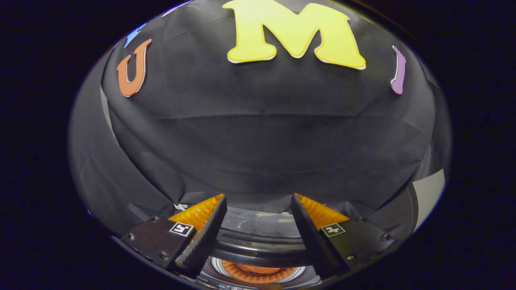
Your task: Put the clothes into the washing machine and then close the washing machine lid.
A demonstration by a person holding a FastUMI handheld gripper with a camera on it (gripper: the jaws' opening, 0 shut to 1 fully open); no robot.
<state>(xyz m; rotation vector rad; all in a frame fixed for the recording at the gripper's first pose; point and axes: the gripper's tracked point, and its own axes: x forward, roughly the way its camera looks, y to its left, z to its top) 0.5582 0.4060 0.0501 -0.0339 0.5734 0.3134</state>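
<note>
The gripper (pixel 258 201) hung with its ribbed, wedge-shaped jaws spread wide, pinching nothing. Between and below them lay the washing machine (pixel 258 251), its round glossy dark lid (pixel 258 225) raised, and an orange garment (pixel 258 274) bunched inside the ringed drum opening.

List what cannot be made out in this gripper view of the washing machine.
- Clothes: whether any lie in the orange-lit drum; it sits low between the fingers, cut off by the view's edge.
- Dark clear-panelled round lid: its hinge; the open gripper fingers cover its sides.
- Washing machine body: below the view.
</note>
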